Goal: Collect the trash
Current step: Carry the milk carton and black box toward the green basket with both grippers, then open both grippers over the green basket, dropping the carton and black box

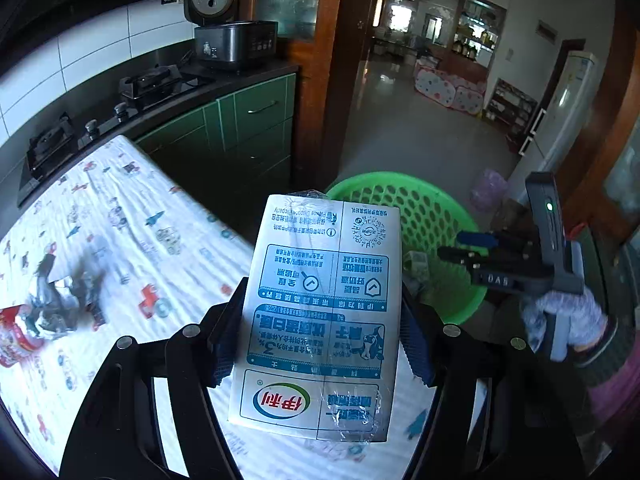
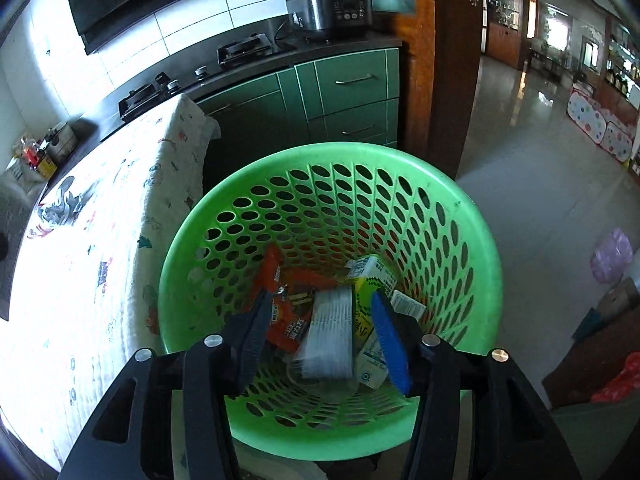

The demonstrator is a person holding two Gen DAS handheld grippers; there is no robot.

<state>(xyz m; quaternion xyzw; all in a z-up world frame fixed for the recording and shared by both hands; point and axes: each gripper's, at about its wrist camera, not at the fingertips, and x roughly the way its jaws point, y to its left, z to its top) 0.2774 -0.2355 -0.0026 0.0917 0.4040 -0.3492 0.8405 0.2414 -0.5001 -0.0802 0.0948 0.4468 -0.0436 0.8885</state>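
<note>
We look along 2 hand-held grippers in a kitchen. The left gripper (image 1: 320, 320) has its 2 black ribbed pads pressed against the sides of a flat white-and-blue milk carton (image 1: 320, 316), printed with text and partly wrapped in crinkled clear film. The carton stands upright between the pads, above the edge of a table covered by a white quilted cloth printed with small cars (image 1: 132, 220). On that cloth, to the left, lie a crumpled grey-and-silver wrapper (image 1: 64, 300) and a red-and-white printed packet (image 1: 16, 336), both blurred.

Just beyond the carton sits a round green plastic basket with a perforated wall (image 1: 420, 208), on the floor beside the table.

The right gripper (image 2: 324, 328), held by a hand in a pale knitted glove (image 1: 568, 320), hangs over the basket's mouth. Its fingers, 1 with a black pad and 1 with a blue pad (image 2: 390, 344), stand apart with nothing between them. Inside the basket (image 2: 332, 160) we see an orange-red foil wrapper (image 2: 280, 304), a white ribbed plastic tray (image 2: 330, 336) and a yellow-green drink carton (image 2: 370, 280).

Behind stand green cabinet drawers (image 2: 348, 84), a black gas hob (image 1: 152, 80) and an open rice cooker (image 1: 228, 36).
</note>
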